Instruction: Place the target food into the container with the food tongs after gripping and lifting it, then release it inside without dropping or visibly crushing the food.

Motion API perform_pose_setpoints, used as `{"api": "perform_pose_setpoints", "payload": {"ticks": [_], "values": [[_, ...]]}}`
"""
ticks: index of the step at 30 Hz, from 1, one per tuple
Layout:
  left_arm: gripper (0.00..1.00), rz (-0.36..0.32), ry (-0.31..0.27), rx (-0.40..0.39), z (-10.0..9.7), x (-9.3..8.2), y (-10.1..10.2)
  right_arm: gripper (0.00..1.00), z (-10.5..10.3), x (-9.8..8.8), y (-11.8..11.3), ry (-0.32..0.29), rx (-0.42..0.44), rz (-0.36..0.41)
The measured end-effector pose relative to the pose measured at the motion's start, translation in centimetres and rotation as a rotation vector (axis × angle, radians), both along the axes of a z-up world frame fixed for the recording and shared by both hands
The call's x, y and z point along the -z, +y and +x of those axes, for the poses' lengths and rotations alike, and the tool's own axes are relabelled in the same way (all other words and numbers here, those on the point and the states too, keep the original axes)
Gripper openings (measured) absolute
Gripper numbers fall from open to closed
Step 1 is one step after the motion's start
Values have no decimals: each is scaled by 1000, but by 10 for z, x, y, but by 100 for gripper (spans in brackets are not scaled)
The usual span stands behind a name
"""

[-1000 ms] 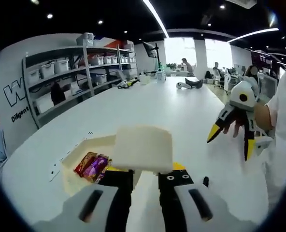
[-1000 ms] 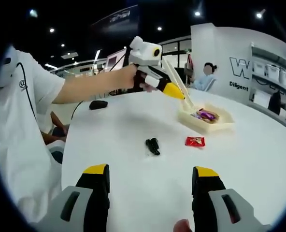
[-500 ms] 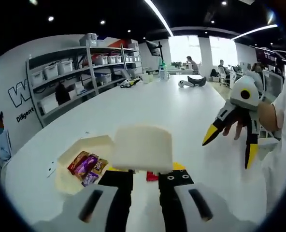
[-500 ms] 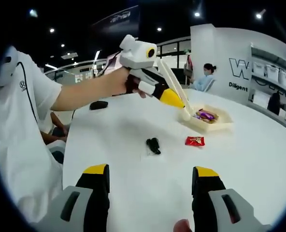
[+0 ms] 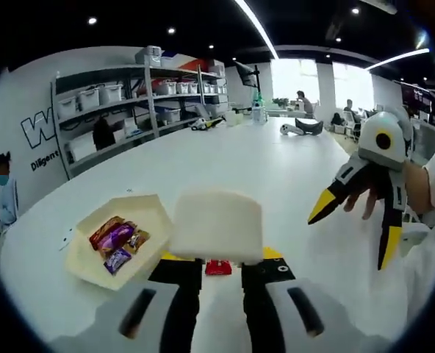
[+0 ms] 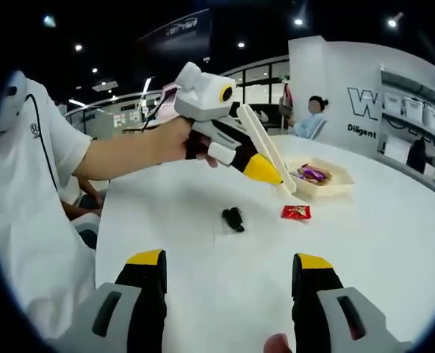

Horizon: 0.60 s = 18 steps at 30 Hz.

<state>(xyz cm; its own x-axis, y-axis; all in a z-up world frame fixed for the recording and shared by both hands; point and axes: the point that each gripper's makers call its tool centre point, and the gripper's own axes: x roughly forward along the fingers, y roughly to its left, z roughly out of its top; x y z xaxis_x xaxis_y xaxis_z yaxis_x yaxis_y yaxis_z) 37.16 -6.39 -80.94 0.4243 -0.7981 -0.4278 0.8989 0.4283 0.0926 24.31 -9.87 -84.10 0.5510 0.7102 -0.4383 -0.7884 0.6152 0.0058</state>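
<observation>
So far the cream container [image 5: 92,254] already holds several wrapped snacks [image 5: 116,239], packed toward its far left side, while one red-wrapped snack [image 6: 296,213] lies flat on the white table [image 6: 394,243], just beside the container's near edge and apart from it. Judging from that, this red packet is the piece left to move; it is not gripped, lifted or placed.

The left gripper [image 5: 219,266] holds the cream food tongs [image 6: 265,158] with its jaws pressed close on the handle. In the right gripper view the tong tips hang in the air between the container and the red packet, touching neither. The two blades look close together there, with nothing between them, but whether they are fully pressed together I cannot tell. In the left gripper view the tong's broad end blocks much of the ground ahead, the red packet peeking out just beneath it.

The right gripper [image 5: 364,213] is held off to the right above the table, jaws spread and empty.

Room is generous: bare tabletop lies all around the packet. A small black object [image 6: 233,219] sits to the packet's left, near but not touching. The container's raised wall is the one edge the tongs must clear on the way in.
</observation>
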Motion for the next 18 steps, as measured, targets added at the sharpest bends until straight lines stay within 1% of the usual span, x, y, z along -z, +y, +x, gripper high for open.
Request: {"api": "perform_pose_setpoints", "payload": {"ticks": [8,11,14,18], "values": [[19,-1,1,-27,0,7,-6,67,-1,1,-1,2,2,4],[19,12,-18,-51,4,11,-5,67,0,2,-1,3,1,4],[20,-5,-3,-56,4,11,-7,67,-1,2,-2,4,2,6],[20,-2,-6,-61,6,14,-9,67,-1,3,-3,6,4,5]]}}
